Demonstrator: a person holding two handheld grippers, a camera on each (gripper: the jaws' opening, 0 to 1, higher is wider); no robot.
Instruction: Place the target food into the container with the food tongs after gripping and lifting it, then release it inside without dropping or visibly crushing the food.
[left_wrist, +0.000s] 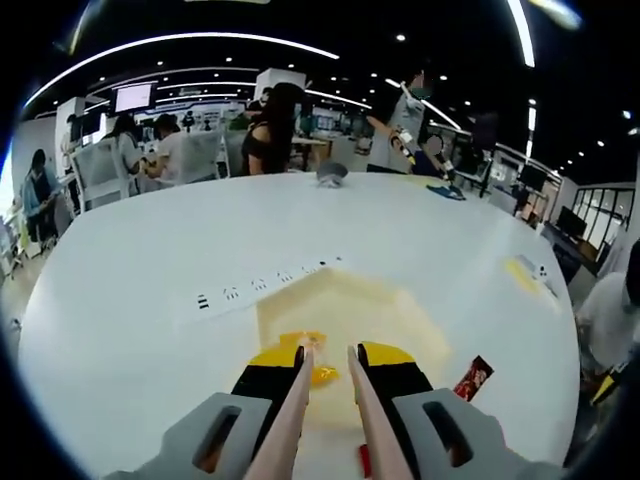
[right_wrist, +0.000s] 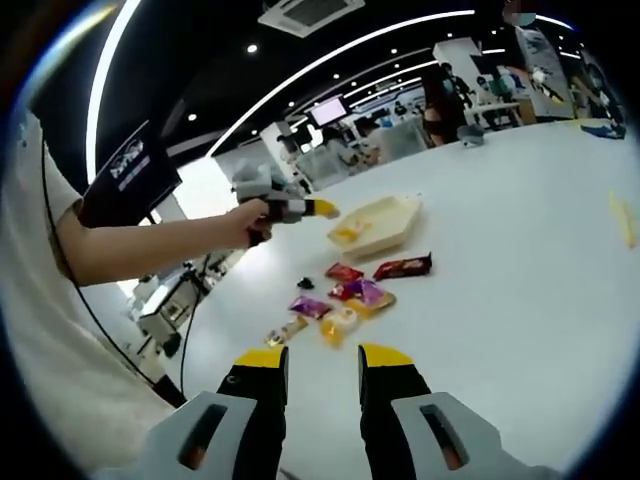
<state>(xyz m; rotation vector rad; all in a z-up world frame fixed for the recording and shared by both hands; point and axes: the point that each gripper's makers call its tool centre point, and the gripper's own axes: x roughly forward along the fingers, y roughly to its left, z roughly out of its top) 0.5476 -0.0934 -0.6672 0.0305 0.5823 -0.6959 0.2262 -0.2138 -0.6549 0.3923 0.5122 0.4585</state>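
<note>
In the left gripper view, a white power strip (left_wrist: 262, 284) lies flat on the round white worktop (left_wrist: 150, 330), left of a shallow pale-yellow tray-like container (left_wrist: 400, 320). The left gripper (left_wrist: 327, 362) reaches over the container's near side; its yellow-tipped black jaws are drawn close together on a pair of slim beige food tongs (left_wrist: 290, 420), whose two arms run forward with only a narrow slit between their tips. A yellow-orange food packet (left_wrist: 310, 345) lies inside the container right at those tips; whether the tongs touch it I cannot tell. Right of the container, a red snack wrapper (left_wrist: 473, 378) rests on the worktop.

In the right gripper view, a person's bare forearm (right_wrist: 150, 240) stretches in from the left, holding the left gripper above the container (right_wrist: 385, 222). Nearer the camera, loose snack packets (right_wrist: 340, 300) in red, purple and yellow lie scattered on the worktop. The right gripper (right_wrist: 323, 362) hovers low in front, jaws parted and holding nothing.
</note>
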